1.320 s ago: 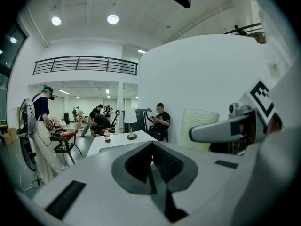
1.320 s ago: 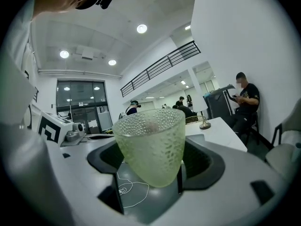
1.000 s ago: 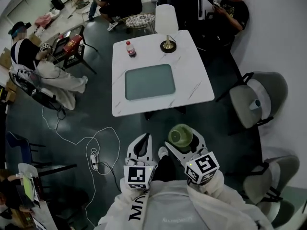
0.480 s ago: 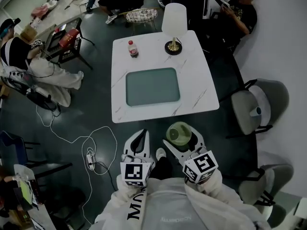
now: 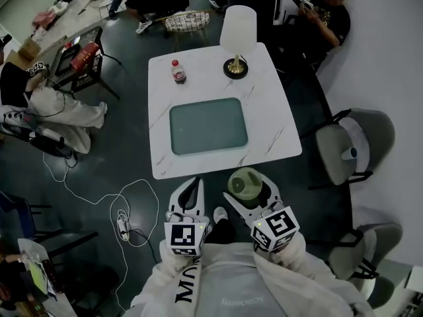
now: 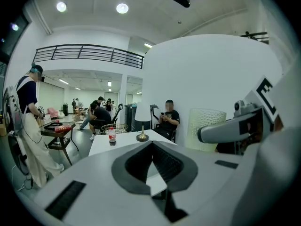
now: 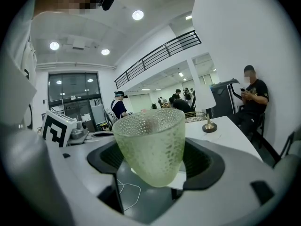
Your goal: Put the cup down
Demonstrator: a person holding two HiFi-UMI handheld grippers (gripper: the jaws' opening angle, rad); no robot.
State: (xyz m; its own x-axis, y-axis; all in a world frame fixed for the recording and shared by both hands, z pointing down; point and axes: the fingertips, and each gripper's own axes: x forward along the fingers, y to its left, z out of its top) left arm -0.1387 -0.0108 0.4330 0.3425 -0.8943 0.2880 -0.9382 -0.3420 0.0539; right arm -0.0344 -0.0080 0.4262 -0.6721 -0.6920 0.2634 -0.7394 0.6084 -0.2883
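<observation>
One cup (image 7: 149, 145), pale green with a pebbled wall, which we judge to be glass: rigid, fragile, of modest weight, empty as far as we can see. It narrows toward the base, so we expect it to slide in the grip sooner than crush. The dimpled surface should help the pads bite.

Hold, as we find it: right gripper (image 7: 153, 163) clamped on the cup's lower half, one pad on each side of the wall, cup upright with its mouth up. We would keep that low-to-middle hold and leave the thin rim alone.

Location of the cup: in the head view it hangs over the dark floor, near the front edge of the white table (image 5: 268, 114) and not yet above it.

Left gripper (image 5: 195, 185): jaws brought together with nothing between them, idle beside the right one.

Pose: both grippers are drawn in near the person's body. Their marker cubes face the white sleeves and their jaws point forward at the table. The two sit side by side, the right a little further forward.

On the table, well apart from the cup: one grey-green tray (image 5: 208, 125), one lamp (image 5: 238, 35), one red-capped bottle (image 5: 177, 72). We judge the tray or the bare top just beside it the likely landing spot, and a soft set-down is advisable
</observation>
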